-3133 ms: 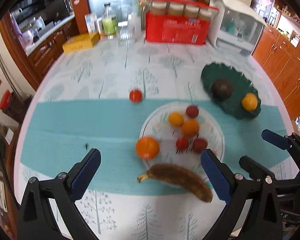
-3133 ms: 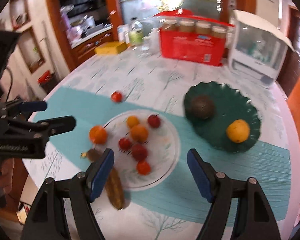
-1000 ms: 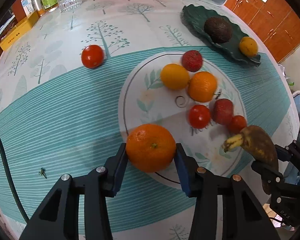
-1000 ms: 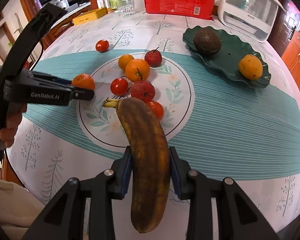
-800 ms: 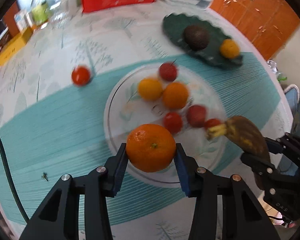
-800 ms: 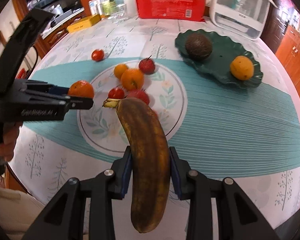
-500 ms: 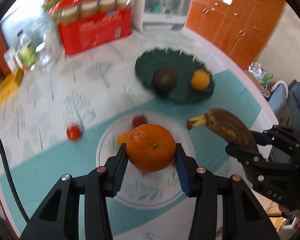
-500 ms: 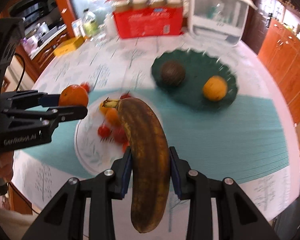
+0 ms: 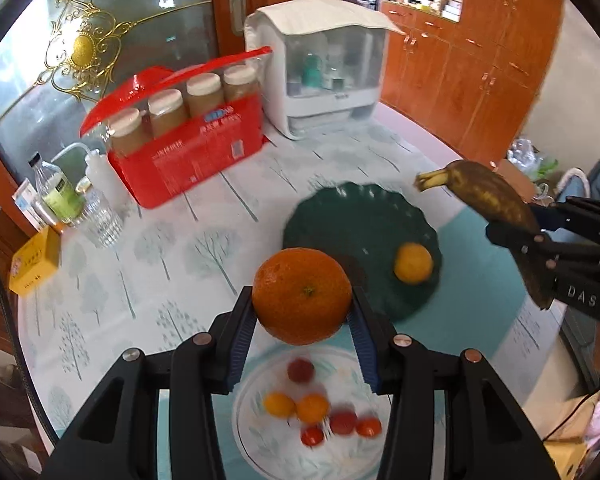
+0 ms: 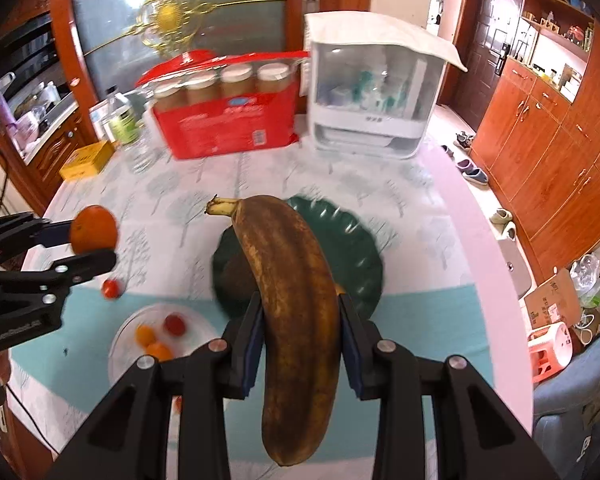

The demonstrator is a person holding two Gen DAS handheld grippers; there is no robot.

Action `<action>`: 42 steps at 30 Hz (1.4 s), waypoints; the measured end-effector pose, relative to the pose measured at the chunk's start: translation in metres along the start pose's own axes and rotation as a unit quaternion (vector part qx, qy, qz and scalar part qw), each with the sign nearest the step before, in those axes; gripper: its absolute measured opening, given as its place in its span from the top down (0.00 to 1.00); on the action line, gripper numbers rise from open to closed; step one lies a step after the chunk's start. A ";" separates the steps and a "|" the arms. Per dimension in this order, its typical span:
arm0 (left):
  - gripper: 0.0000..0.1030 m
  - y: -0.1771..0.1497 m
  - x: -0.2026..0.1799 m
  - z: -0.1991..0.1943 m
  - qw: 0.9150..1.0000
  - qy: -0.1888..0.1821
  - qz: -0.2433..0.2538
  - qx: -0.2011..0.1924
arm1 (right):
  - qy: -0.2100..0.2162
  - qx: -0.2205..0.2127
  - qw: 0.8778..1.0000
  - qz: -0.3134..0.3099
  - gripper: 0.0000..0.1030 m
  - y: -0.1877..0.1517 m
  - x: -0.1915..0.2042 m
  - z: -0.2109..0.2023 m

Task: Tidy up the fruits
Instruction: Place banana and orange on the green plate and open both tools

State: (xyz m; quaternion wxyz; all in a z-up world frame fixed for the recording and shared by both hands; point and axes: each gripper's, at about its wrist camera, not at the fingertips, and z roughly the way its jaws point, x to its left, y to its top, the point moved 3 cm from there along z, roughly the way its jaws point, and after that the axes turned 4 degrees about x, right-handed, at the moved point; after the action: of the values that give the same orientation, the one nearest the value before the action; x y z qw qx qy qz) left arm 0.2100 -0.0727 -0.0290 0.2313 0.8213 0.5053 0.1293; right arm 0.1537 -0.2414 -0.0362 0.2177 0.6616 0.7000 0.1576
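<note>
The left tongs (image 9: 302, 344) squeezed the orange (image 9: 302, 296), the right tongs (image 10: 300, 344) the banana (image 10: 296, 300) — both high over the green plate (image 9: 364, 224), likely headed there.

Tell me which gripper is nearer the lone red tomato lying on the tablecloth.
Left. The left gripper, clamping the round orange, hangs just above the tomato; the right gripper, holding the browned banana, is farther off.

Right gripper (image 10: 300, 340) clamped on a brown banana (image 10: 296, 320), stem end pointing away, held above the table (image 10: 420, 208). Beneath it, a dark green plate (image 10: 360, 256). Left gripper (image 10: 90, 246) grips an orange (image 10: 93, 229) over the table's left edge.
</note>
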 end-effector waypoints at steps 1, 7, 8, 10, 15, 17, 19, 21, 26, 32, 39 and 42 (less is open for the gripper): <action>0.57 0.010 0.002 0.007 1.000 0.002 -0.003 -0.001 | -0.003 0.001 1.000 -0.001 0.67 0.007 -0.006 0.007; 0.57 0.044 0.002 0.054 1.000 0.005 -0.026 0.014 | 0.002 0.024 1.000 0.009 0.66 0.032 -0.037 0.059; 0.57 0.049 0.001 0.065 0.999 0.006 -0.030 0.016 | 0.005 0.031 0.999 0.011 0.66 0.034 -0.042 0.071; 0.57 0.056 0.000 0.085 0.999 0.005 -0.040 0.024 | 0.009 0.038 0.999 0.012 0.66 0.036 -0.047 0.088; 0.57 0.064 -0.003 0.134 0.996 0.000 -0.075 0.053 | 0.020 0.060 0.998 0.008 0.66 0.037 -0.056 0.133; 0.57 0.064 -0.004 0.151 0.994 -0.002 -0.086 0.063 | 0.026 0.063 0.998 0.009 0.66 0.035 -0.061 0.150; 0.57 0.064 -0.007 0.170 0.992 -0.004 -0.097 0.076 | 0.035 0.070 0.997 0.015 0.66 0.033 -0.064 0.163; 0.57 0.063 -0.011 0.186 0.991 -0.007 -0.100 0.088 | 0.040 0.067 0.997 0.017 0.66 0.032 -0.066 0.175; 0.57 0.060 -0.022 0.215 0.990 -0.009 -0.094 0.106 | 0.043 0.074 0.996 0.012 0.66 0.034 -0.065 0.197; 0.57 0.060 -0.029 0.236 0.989 -0.013 -0.090 0.120 | 0.048 0.073 0.996 -0.001 0.66 0.040 -0.060 0.210; 0.56 0.057 -0.031 0.248 0.988 -0.015 -0.079 0.135 | 0.043 0.078 0.996 -0.024 0.66 0.040 -0.050 0.226; 0.53 0.056 -0.032 0.248 0.988 -0.008 -0.074 0.135 | 0.040 0.083 0.996 -0.021 0.65 0.039 -0.052 0.229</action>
State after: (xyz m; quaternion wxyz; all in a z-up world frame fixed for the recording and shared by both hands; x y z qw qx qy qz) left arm 0.3496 -0.1845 -0.2132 0.1312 0.8062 0.5757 0.0360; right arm 0.3066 -0.3053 -0.2074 0.1375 0.6553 0.7328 0.1208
